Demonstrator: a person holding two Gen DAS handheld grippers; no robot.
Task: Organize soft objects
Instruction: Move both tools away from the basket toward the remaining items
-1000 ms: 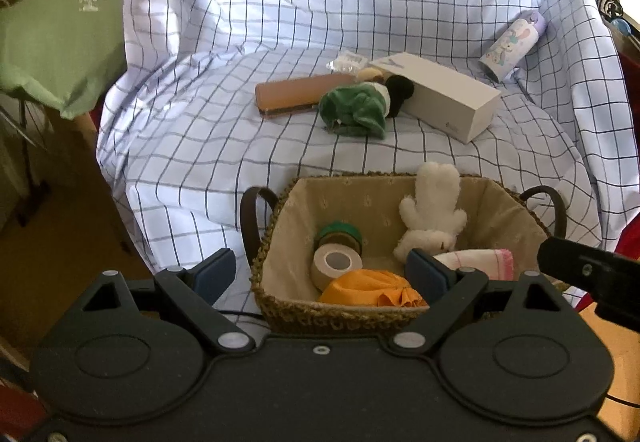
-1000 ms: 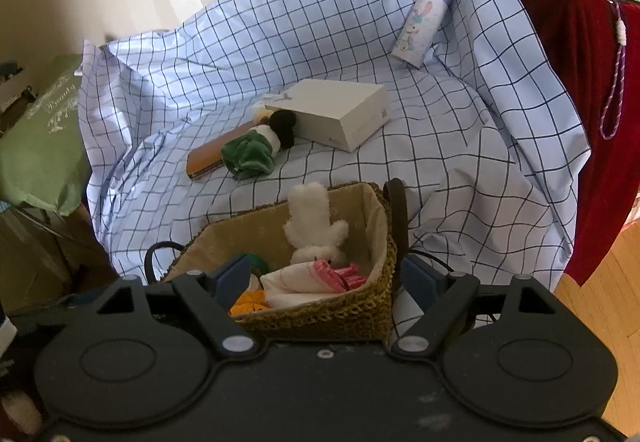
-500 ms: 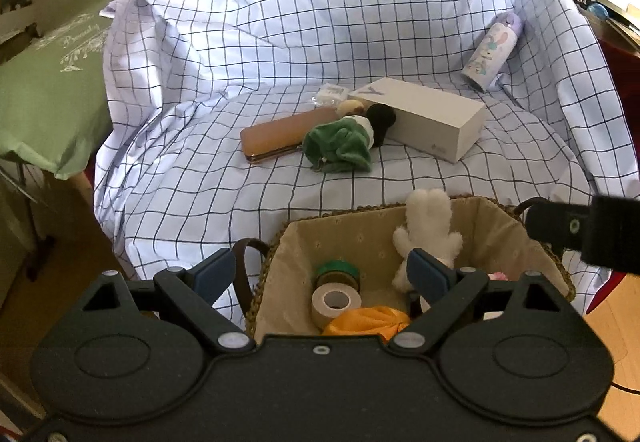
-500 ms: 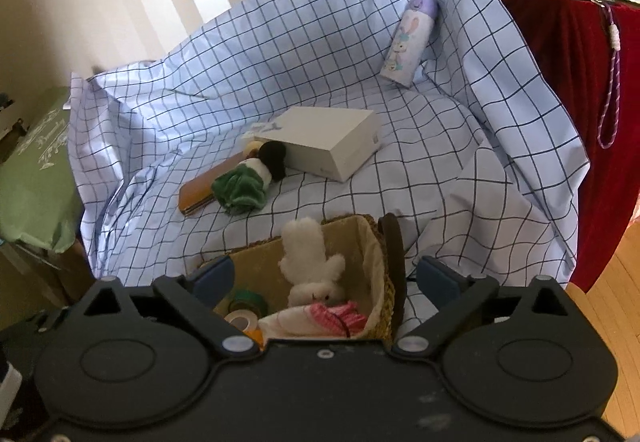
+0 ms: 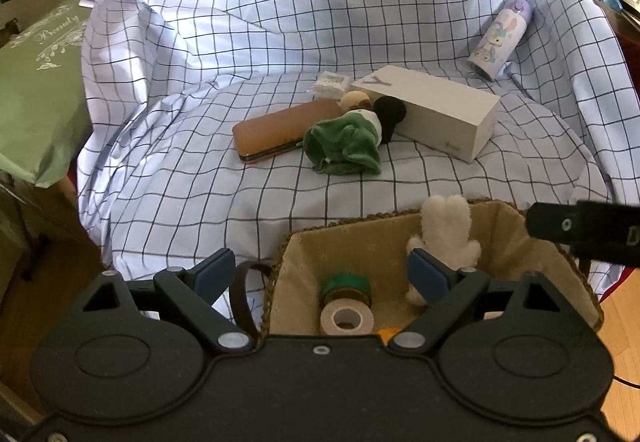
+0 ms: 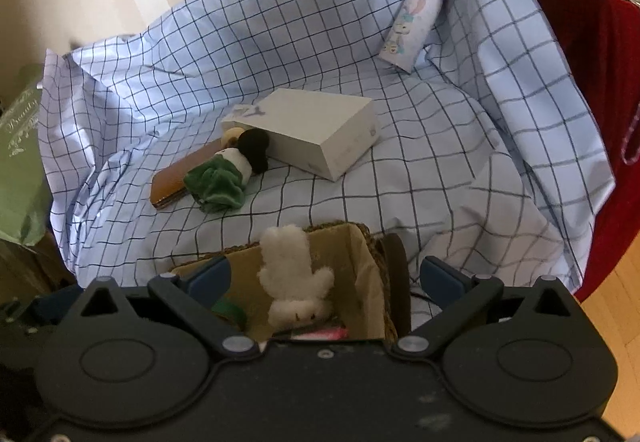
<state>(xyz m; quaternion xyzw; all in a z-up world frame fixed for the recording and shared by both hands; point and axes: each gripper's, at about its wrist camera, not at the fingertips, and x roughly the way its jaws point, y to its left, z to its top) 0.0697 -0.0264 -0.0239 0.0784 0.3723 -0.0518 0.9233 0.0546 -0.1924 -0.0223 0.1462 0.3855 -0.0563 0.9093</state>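
Grippers: two. The left gripper (image 5: 320, 276) has its jaws apart and empty, poised over the near rim of the basket (image 5: 506, 238). The right gripper (image 6: 325, 282) likewise has its jaws apart and empty, above the basket's right end.

Basket: one, woven, fabric-lined, with two dark loop handles, standing at the near edge of the checked sheet (image 5: 360, 22).

Contents of basket:
- White plush bunny (image 5: 444, 234), one, propped against the far wall.
- Tape rolls, two: a green roll (image 5: 346, 284) and a beige roll (image 5: 346, 319) touching in front of it.
- An orange scrap at the gripper's edge; item cannot be identified.
- A pink-striped cloth (image 6: 320, 333), seen only from the right wrist.

On the sheet, beyond the basket:
- Green plush toy (image 5: 344, 148), one, with a black pompom head, lying against the white box (image 5: 432, 118) and touching the brown case (image 5: 280, 130).
- White box, one; a grey mark resembling "Y" on its end, small print on the side unreadable.
- Brown case, one, flat.
- Small round tan object (image 5: 354, 99), one.
- Small clear packet (image 5: 332, 84), one, visible only from the left wrist.
- Cartoon-printed bottle (image 5: 502, 38), one, purple cap, leaning at the far right.

Surroundings: green bag (image 5: 36, 82) at left, white script reading "Beauty". Red cloth (image 6: 592, 82) at right, seen clearly only from the right wrist.
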